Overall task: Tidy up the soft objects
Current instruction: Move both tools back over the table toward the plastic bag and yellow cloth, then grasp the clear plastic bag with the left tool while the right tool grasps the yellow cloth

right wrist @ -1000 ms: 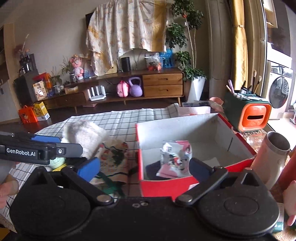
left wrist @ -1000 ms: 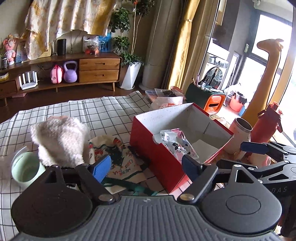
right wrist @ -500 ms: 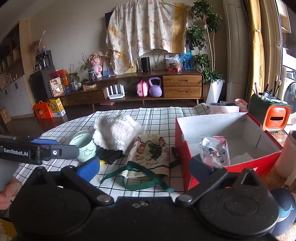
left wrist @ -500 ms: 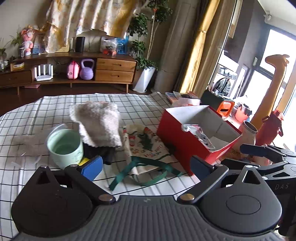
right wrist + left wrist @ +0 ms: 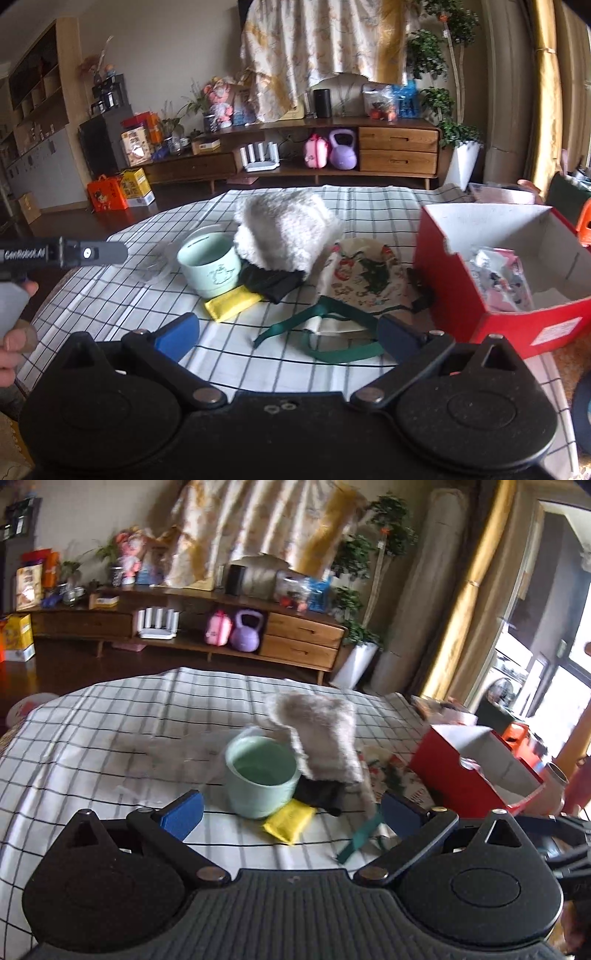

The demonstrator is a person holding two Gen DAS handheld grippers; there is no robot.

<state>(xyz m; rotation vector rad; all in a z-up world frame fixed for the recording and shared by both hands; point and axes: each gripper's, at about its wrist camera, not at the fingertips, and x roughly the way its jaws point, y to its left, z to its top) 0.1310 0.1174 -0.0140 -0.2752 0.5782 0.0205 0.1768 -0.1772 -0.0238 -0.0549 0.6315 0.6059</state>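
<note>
A fluffy white cloth [image 5: 317, 734] [image 5: 284, 236] lies heaped over a black cloth [image 5: 269, 280] next to a mint mug [image 5: 260, 775] [image 5: 208, 262]. A yellow pouch [image 5: 290, 821] [image 5: 232, 304] lies in front of the mug. A printed tote bag [image 5: 362, 277] with green straps [image 5: 332, 314] rests between the heap and the red box [image 5: 517, 321] [image 5: 443, 775]. The box holds a printed packet [image 5: 498, 273]. My left gripper [image 5: 291, 812] stands open short of the mug and pouch, with nothing in its jaws. My right gripper [image 5: 287, 336] is open and empty, just short of the green straps.
A checked cloth covers the table [image 5: 110, 746]. A clear plastic lid [image 5: 155, 262] lies left of the mug. A steel tumbler [image 5: 554, 786] stands beyond the red box. A finger of the left gripper [image 5: 62, 253] and the hand holding it [image 5: 14, 332] show at the left.
Both grippers have drawn back from the red box and swung left. The mug and cloth heap now sit mid-view. The left jaws have spread wider.
</note>
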